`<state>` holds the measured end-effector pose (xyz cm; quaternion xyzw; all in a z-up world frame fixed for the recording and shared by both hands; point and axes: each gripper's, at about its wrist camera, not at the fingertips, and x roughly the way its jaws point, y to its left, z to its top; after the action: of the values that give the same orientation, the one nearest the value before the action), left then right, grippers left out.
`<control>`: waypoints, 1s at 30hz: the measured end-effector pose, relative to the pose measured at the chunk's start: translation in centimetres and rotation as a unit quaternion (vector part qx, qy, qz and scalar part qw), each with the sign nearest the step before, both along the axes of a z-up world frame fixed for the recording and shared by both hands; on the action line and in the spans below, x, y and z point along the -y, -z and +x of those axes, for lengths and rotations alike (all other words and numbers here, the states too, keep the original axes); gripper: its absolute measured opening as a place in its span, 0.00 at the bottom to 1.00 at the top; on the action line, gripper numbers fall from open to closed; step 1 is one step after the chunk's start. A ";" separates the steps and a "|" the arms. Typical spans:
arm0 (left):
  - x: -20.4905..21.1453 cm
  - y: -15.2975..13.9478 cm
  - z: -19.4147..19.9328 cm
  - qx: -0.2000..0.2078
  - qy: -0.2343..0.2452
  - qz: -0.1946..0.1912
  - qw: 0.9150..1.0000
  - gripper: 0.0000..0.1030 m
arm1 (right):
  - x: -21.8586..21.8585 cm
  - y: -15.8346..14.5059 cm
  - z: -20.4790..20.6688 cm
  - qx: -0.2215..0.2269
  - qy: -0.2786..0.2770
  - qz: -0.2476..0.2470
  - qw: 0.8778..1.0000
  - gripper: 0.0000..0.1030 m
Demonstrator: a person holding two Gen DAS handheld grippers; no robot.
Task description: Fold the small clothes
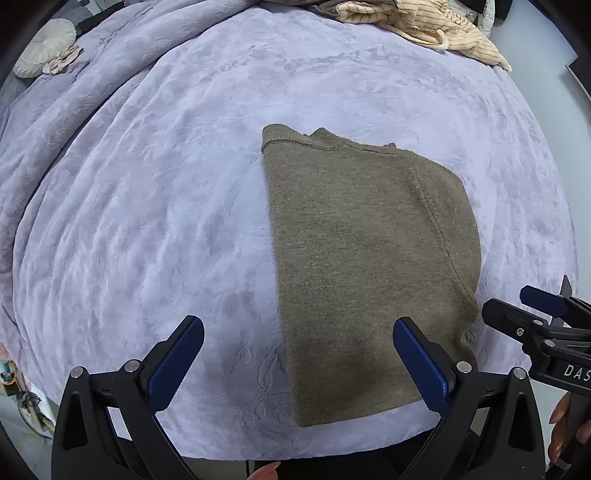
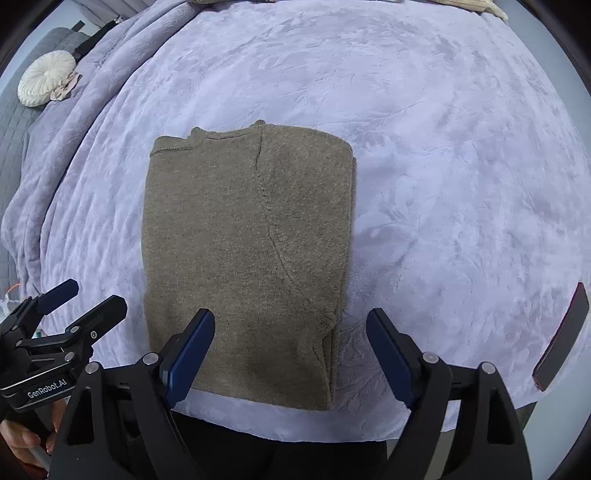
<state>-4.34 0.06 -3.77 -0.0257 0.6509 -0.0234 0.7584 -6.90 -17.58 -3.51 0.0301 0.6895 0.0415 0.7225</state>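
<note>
Now, with my left hand-held gripper [image 1: 297, 350] and right hand-held gripper [image 2: 291, 350] both spread wide and empty above the near edge of the bed [image 2: 461, 166], the sweater [image 2: 243, 251] lies half-folded, and I'd next pinch its near hem to fold it upward.

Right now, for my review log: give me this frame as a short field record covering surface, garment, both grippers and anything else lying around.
surface: lavender blanket over a bed
garment: olive-brown knit, folded into a tall rectangle, lying flat
left gripper: open, nothing held, near the garment's left edge
right gripper: open, nothing held, near the garment's right edge
other clothes: cream striped pile at the far edge
extras: round white cushion far left; dark flat phone-like object at right
</note>
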 end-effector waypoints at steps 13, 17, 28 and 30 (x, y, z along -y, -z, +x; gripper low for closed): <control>0.0 -0.7 0.2 0.010 -0.008 0.020 1.000 1.00 | -0.2 -0.7 0.1 0.006 0.003 -0.016 1.000 1.00; -0.1 -0.8 0.3 0.007 -0.012 0.022 1.000 1.00 | -0.5 -0.8 0.0 0.005 -0.001 -0.022 1.000 1.00; 0.2 -1.0 0.2 0.003 -0.006 0.023 1.000 1.00 | -0.4 -0.9 0.1 0.000 0.007 -0.029 1.000 1.00; 0.3 -1.0 0.2 0.004 -0.008 0.022 1.000 1.00 | -0.5 -0.9 0.1 0.000 0.006 -0.029 1.000 1.00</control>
<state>-4.17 -0.26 -2.79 -0.0139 0.6480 -0.0028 0.7615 -6.76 -17.11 -2.65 0.0131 0.6905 0.0166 0.7230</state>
